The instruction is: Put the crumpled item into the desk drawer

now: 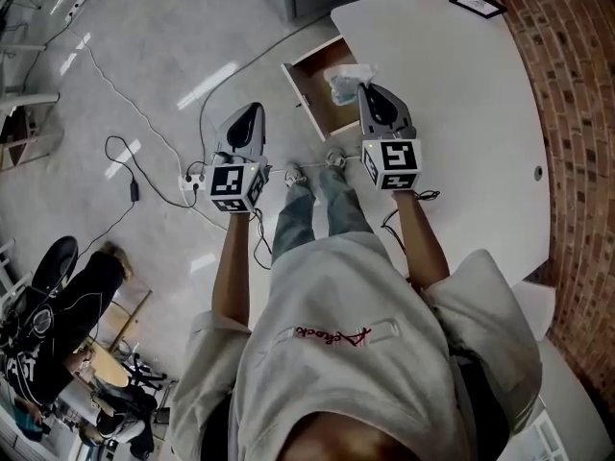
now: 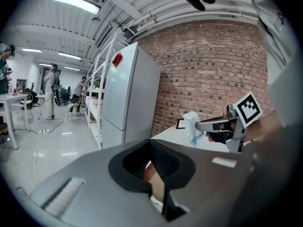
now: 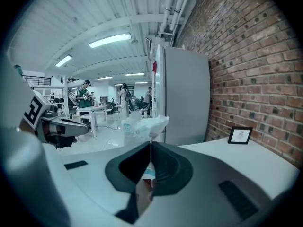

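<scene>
**Head view:** A person at a curved white desk [image 1: 461,94] is holding the right gripper [image 1: 365,87] at twelve o'clock. Its jaws are clamping a crumpled white-and-pale-blue wrapper [image 1: 344,82] over the open, wood-lined desk drawer [image 1: 322,113]. The left gripper [image 1: 254,110] is hovering at nine o'clock of the right one, out over the floor.

**Left gripper view:** Its jaws are meeting tip to tip with nothing between them. At three o'clock the wrapper is hanging from the other tool's tip, above desk level.

**Right gripper view:** The pads are pinching the wrapper's lower edge, and the rest is billowing up at twelve o'clock.

The pick-up looks done and the drawer is standing ready. Lowering the wrapper in and letting go appear to be what remains.
</scene>
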Available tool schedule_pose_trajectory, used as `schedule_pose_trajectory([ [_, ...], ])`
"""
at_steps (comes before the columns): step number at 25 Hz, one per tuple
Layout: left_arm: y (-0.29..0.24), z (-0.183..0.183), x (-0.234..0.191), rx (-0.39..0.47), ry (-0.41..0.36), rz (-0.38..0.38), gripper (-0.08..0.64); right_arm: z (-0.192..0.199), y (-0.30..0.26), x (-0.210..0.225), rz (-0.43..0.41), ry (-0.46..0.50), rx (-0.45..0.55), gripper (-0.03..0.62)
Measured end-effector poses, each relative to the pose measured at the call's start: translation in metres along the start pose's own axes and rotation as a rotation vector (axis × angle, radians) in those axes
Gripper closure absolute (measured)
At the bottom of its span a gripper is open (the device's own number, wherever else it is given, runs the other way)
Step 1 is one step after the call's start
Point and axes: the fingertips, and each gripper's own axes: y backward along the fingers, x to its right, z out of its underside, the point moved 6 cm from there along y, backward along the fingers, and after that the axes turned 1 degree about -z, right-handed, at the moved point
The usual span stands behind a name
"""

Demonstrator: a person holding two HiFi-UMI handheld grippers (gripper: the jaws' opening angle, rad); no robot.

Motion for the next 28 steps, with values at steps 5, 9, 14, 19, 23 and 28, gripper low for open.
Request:
schedule_pose_trajectory([
  [5, -0.013, 0.019, -0.003, -0.009, -0.003, 0.017, 0.552, 0.019, -0.019, -0.008, -0.018, -0.010, -0.016, 0.575],
  [9, -0.025, 0.040, -0.012, -0.023, 0.012, 0.023, 0.552, 0.041, -0.034, -0.015, -0.025, -0.020, -0.038, 0.575],
  [14, -0.037, 0.073, -0.020, -0.045, 0.036, 0.029, 0.552, 0.082, -0.050, -0.019, -0.027, -0.027, -0.085, 0.575],
  [19, -0.039, 0.113, -0.025, -0.072, 0.062, 0.036, 0.552, 0.129, -0.056, -0.027, -0.025, -0.031, -0.148, 0.575],
  [23, -0.045, 0.148, -0.026, -0.108, 0.081, 0.040, 0.552, 0.166, -0.059, -0.028, -0.025, -0.036, -0.197, 0.575],
  [28, -0.054, 0.177, -0.020, -0.137, 0.085, 0.054, 0.552, 0.206, -0.060, -0.021, -0.022, -0.033, -0.261, 0.575],
])
